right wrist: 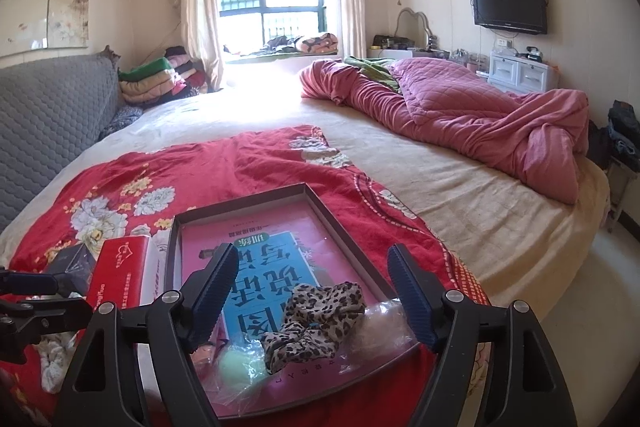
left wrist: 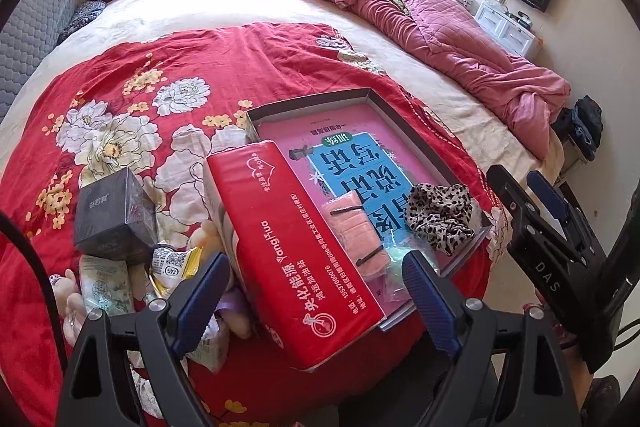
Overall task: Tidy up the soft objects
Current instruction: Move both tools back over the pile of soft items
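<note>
a shallow grey cardboard tray [left wrist: 404,131] lined with a glossy pink and blue printed sheet sits on the red floral blanket [left wrist: 160,75]. inside it, at the near end, lie a crumpled leopard-print scrunchie [left wrist: 438,217], a ribbed pink cloth [left wrist: 358,231] and crinkly clear plastic [right wrist: 384,323]. a smooth red rectangular tissue pack [left wrist: 296,259] leans over the tray's left rim. left of the tray stands a dark cube box [left wrist: 114,215]. the left gripper [left wrist: 316,303] is spread wide around the tissue pack, grasping nothing. the right gripper [right wrist: 316,295] gapes wide above the scrunchie, empty.
</note>
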`<state>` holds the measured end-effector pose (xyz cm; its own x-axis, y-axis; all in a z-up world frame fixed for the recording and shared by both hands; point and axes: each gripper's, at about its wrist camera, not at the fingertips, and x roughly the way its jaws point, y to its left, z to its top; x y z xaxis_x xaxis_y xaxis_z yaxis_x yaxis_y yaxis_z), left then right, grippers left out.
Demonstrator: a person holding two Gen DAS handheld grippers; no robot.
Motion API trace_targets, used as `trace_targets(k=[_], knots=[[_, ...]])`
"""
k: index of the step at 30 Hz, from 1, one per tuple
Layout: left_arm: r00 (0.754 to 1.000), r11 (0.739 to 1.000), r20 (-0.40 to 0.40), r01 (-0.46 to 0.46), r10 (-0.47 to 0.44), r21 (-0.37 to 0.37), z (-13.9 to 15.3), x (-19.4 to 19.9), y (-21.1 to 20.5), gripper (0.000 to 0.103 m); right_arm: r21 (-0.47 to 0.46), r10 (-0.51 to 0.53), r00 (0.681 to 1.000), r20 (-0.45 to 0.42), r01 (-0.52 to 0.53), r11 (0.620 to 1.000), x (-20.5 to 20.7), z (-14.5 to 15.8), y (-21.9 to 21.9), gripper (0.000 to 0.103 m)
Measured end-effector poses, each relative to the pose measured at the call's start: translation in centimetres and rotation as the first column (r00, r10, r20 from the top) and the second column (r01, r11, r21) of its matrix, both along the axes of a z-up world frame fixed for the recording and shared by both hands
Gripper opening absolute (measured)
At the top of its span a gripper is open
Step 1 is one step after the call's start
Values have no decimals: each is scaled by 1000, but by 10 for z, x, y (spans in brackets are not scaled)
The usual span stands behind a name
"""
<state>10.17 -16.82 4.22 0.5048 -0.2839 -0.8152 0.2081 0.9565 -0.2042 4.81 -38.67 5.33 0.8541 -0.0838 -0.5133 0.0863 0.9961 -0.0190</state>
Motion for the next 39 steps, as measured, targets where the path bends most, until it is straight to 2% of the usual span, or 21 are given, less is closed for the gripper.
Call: trace_targets(k=[9,13,29,39], knots=[[999,999,21,-39,39,-17,12,-11,27,88,23,69,997,36,-70,997,-12,20,25,78],[998,999,39,-52,52,0,18,-18,39,88,-11,95,994,55,-94,995,-19,30,43,78],[988,990,52,-141,142,-23,34,-44,98,88,-59,223,970,100,-217,974,-44,62,100,79],[983,985,54,-172,174,-30,35,-56,122,88,-99,300,948,106,-290,952,-55,69,134,79]])
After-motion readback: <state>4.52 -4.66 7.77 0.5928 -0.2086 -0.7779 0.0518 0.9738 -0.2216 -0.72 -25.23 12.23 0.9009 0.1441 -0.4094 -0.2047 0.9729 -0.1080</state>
